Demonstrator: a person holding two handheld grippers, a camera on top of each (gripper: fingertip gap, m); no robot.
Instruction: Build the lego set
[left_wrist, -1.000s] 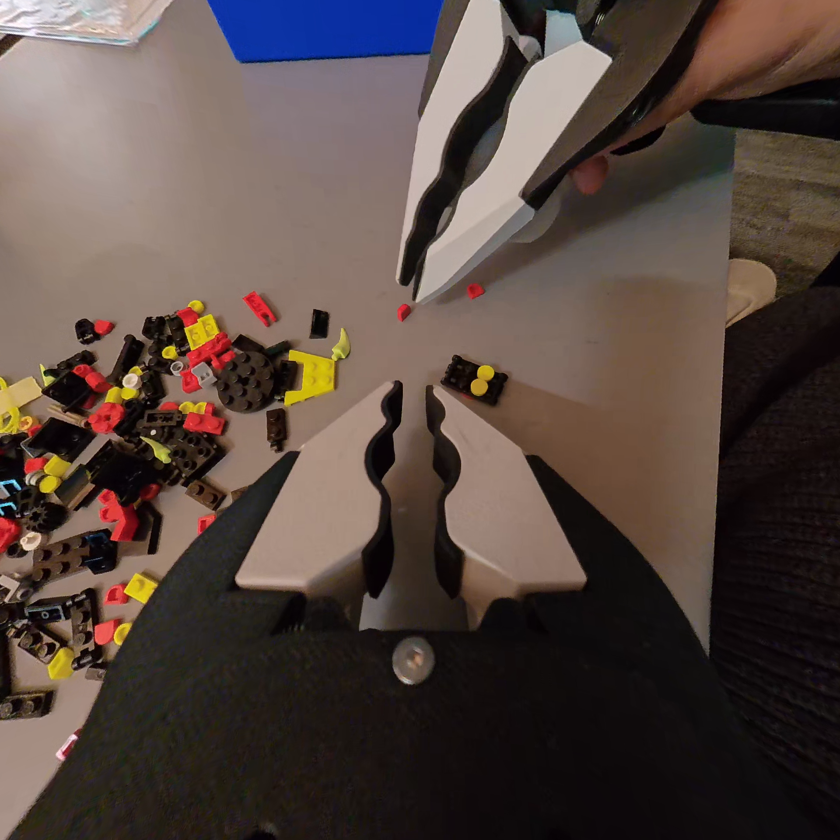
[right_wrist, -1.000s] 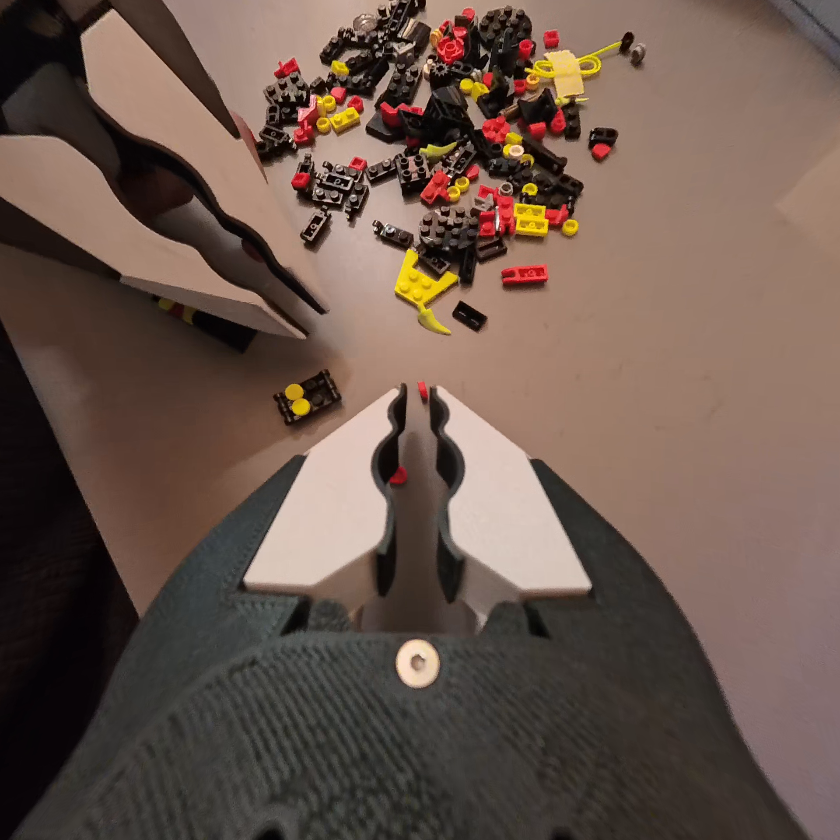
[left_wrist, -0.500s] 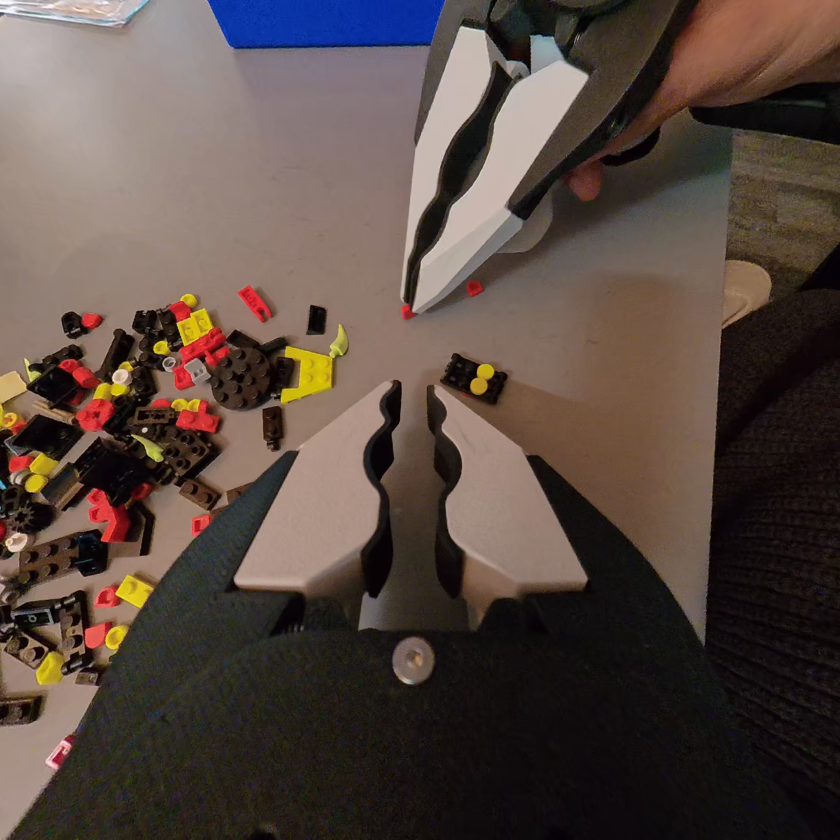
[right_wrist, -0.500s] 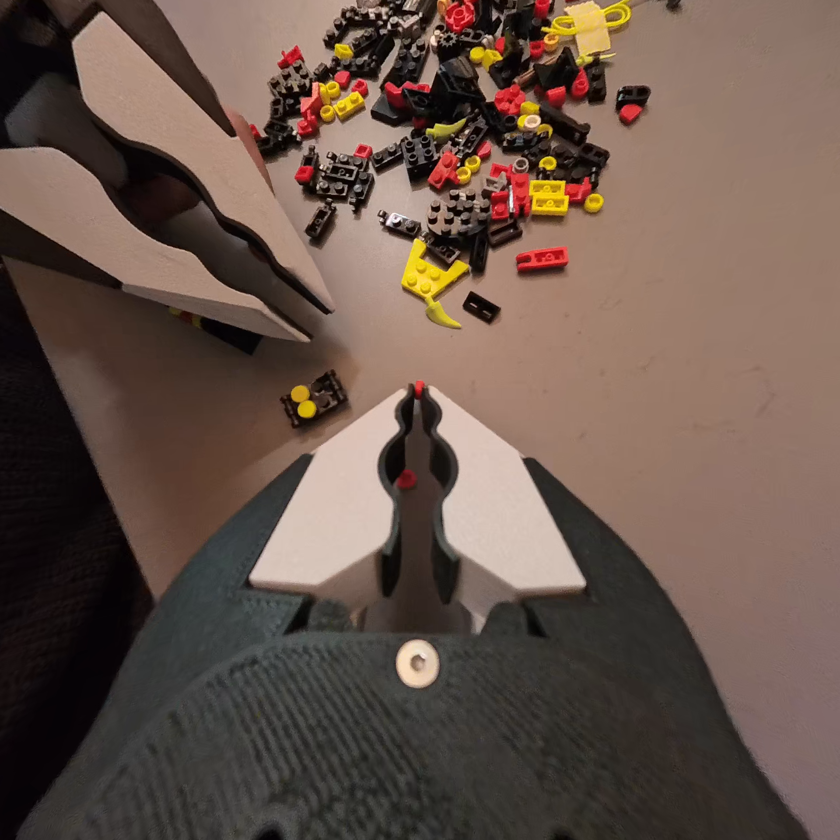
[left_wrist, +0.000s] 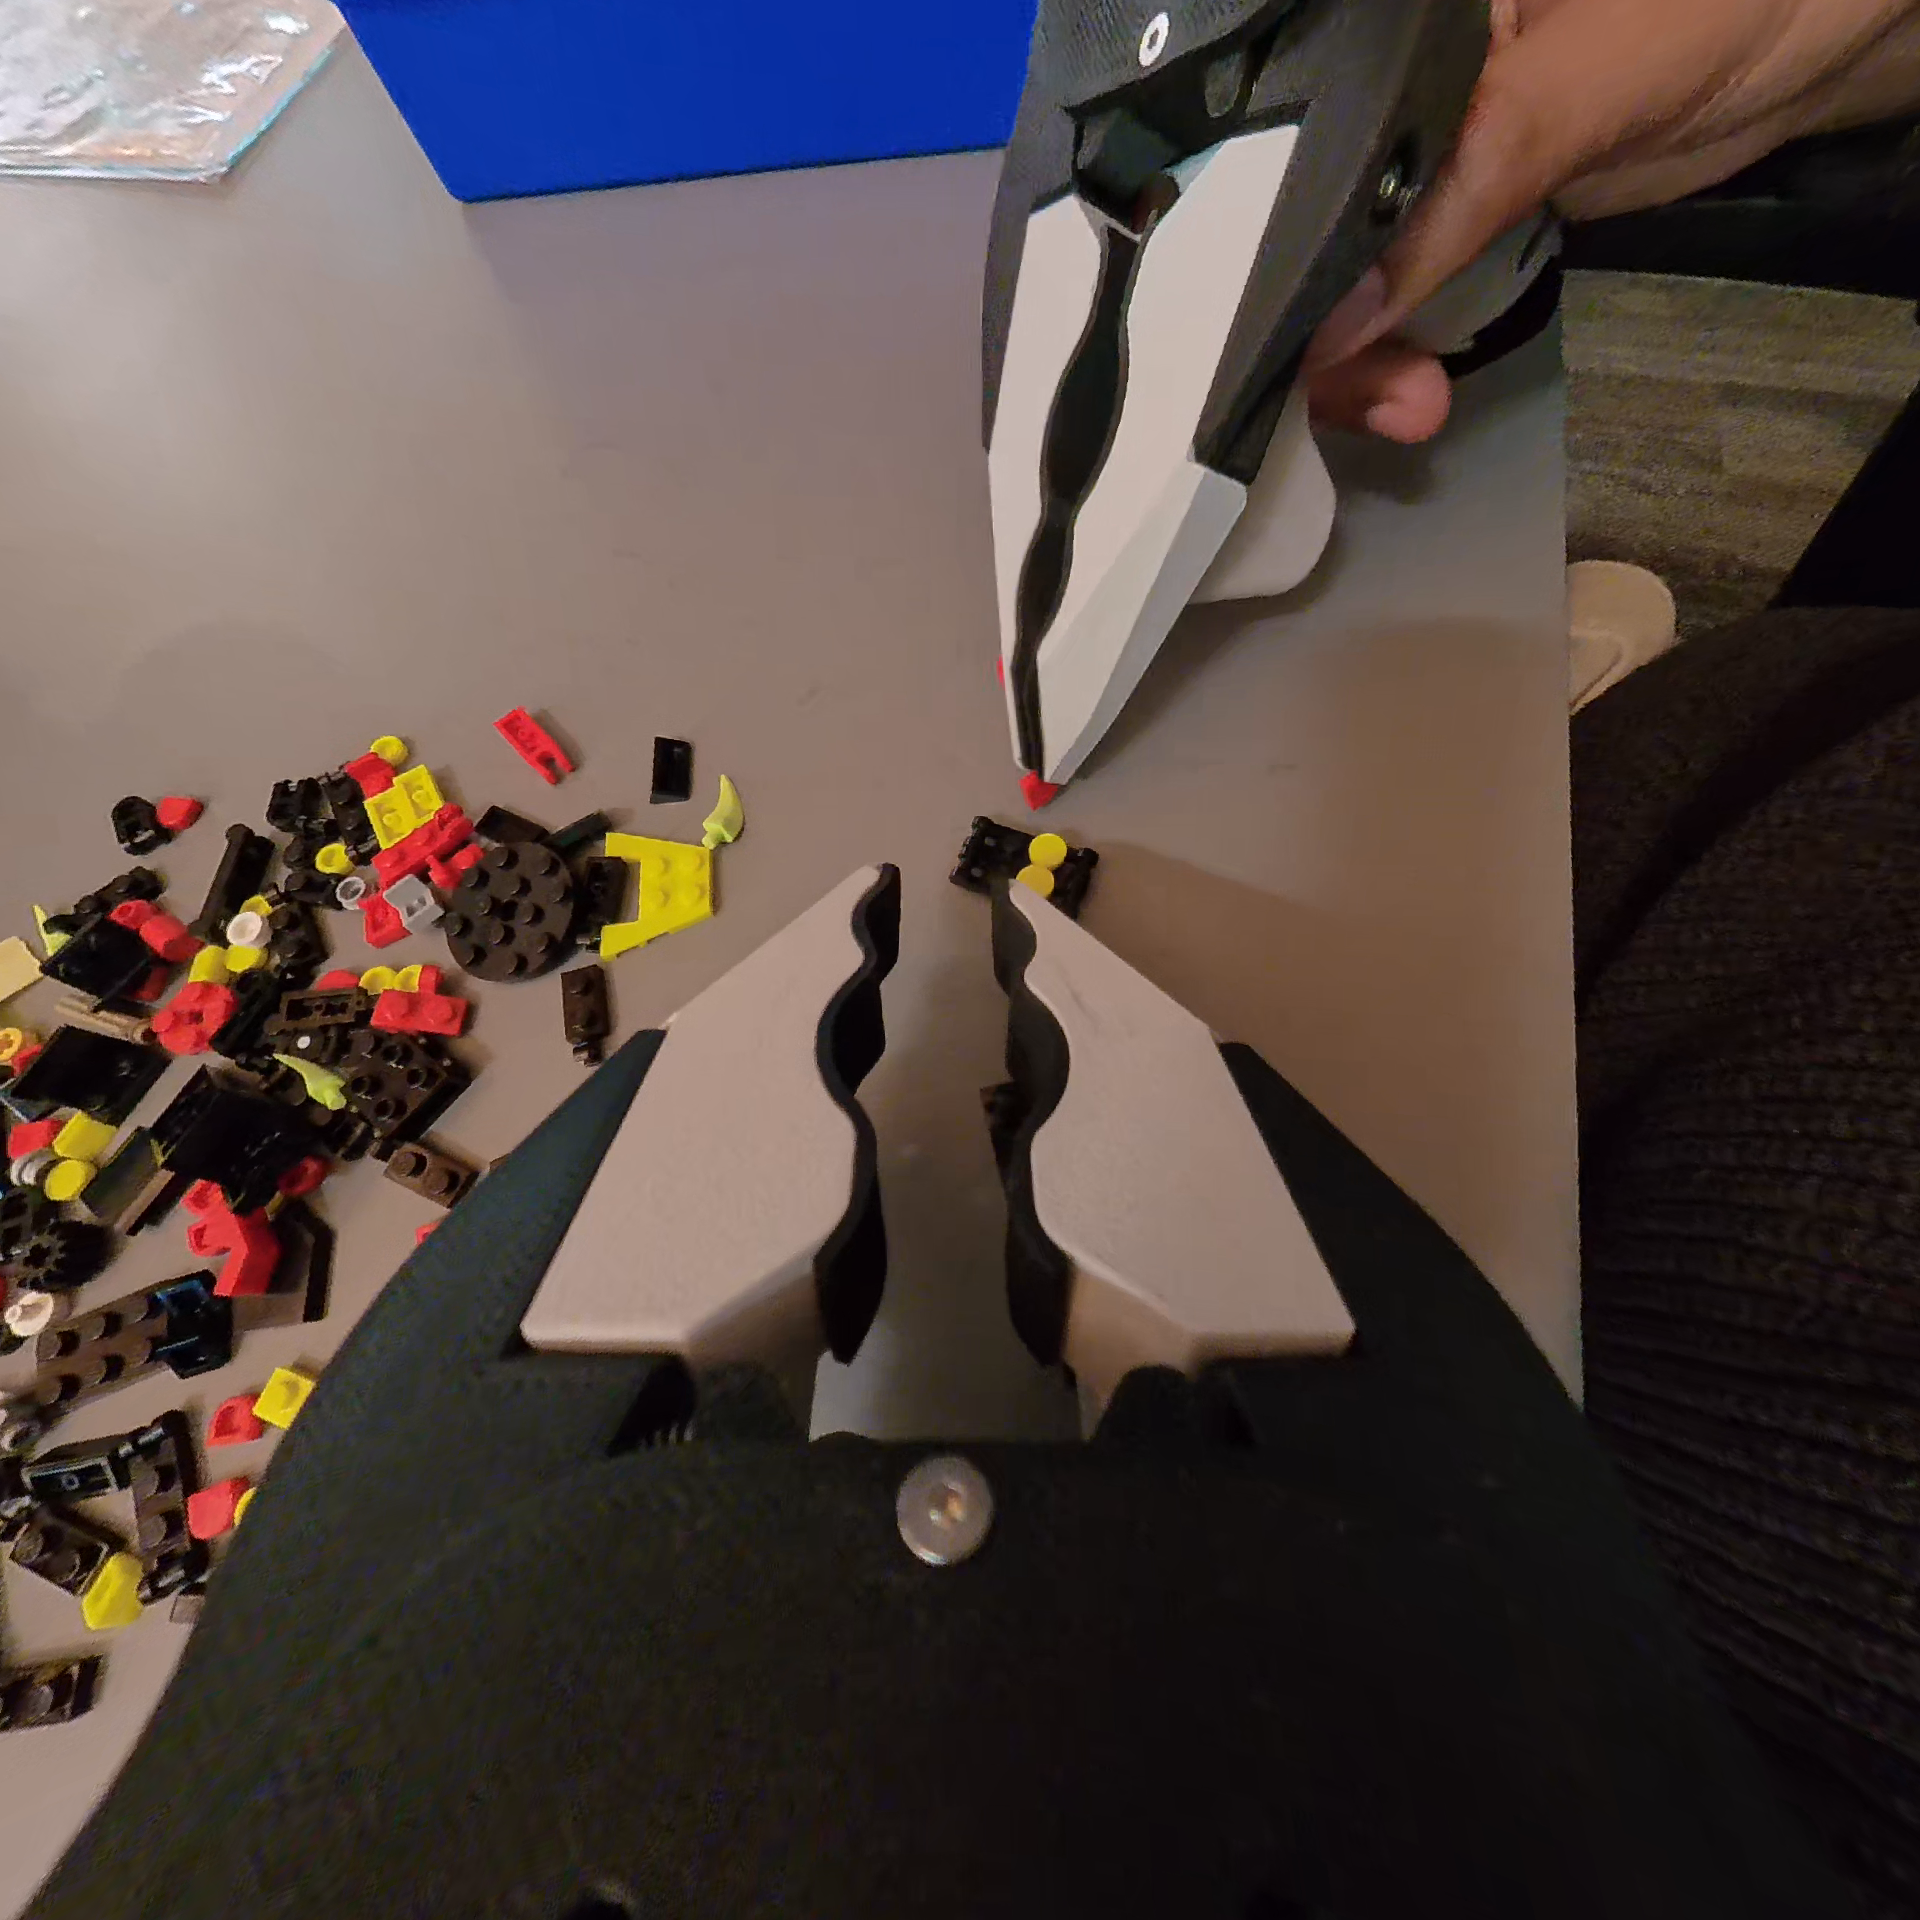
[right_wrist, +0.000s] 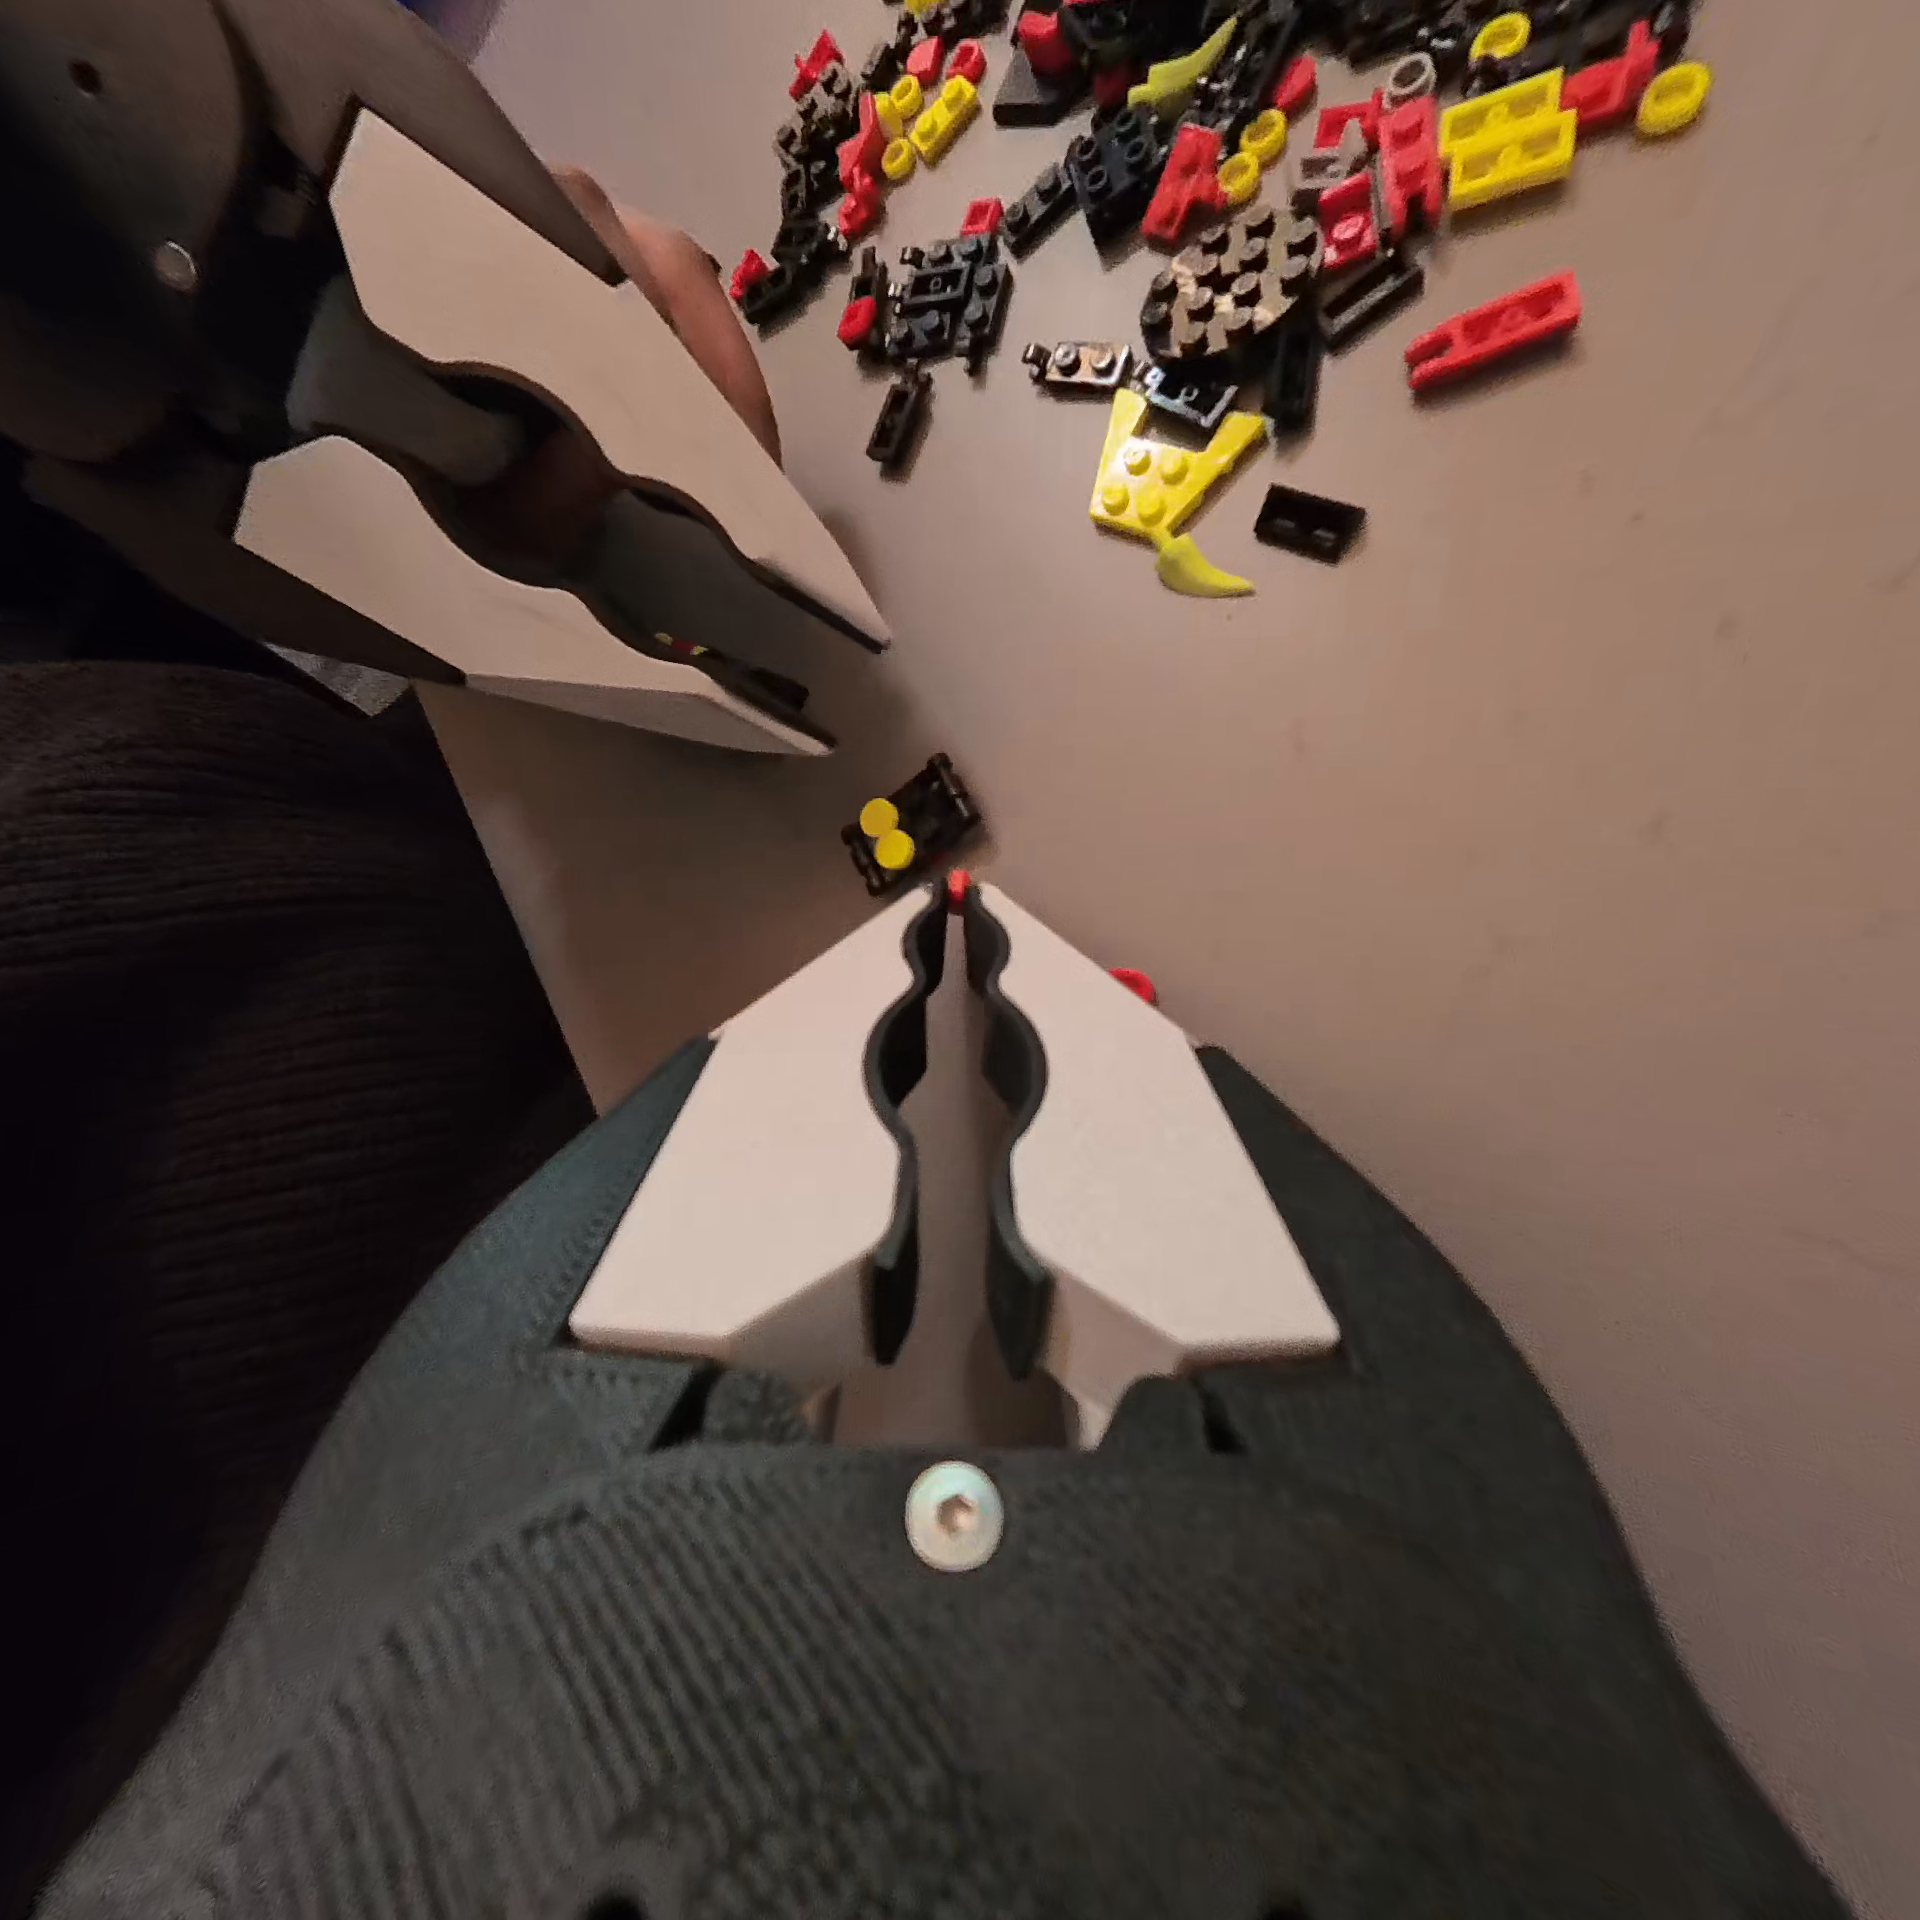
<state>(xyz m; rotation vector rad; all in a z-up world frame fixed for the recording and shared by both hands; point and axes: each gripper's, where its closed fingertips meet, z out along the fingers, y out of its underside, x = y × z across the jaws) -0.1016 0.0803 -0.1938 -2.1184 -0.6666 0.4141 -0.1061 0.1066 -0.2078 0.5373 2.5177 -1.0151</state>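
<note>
With the right tongs (right_wrist: 957, 902) pinched shut on the tiny red plastic piece (right_wrist: 958, 886), lower it squarely onto the small black studded plate (right_wrist: 914, 826) while the empty, half-open left tongs (left_wrist: 943, 896) steady that plate on the grey tabletop (left_wrist: 623, 468).

1. The left wrist view sits just behind its own left gripper (left_wrist: 943, 904) and looks forward and down along the fingers, close to the grey table (left_wrist: 520, 468); the loose brick pile (left_wrist: 260, 1039) lies at its left, a blue box (left_wrist: 686, 94) at the far edge.
2. The right wrist view sits behind the right gripper (right_wrist: 957, 896), also low and near; it faces the opposite way, so the pile (right_wrist: 1299, 177) is at its upper right.
3. Both views share the small black plate with yellow studs (left_wrist: 1023, 868) (right_wrist: 914, 826), the pile, and each other's gripper (left_wrist: 1039, 764) (right_wrist: 857, 691).
</note>
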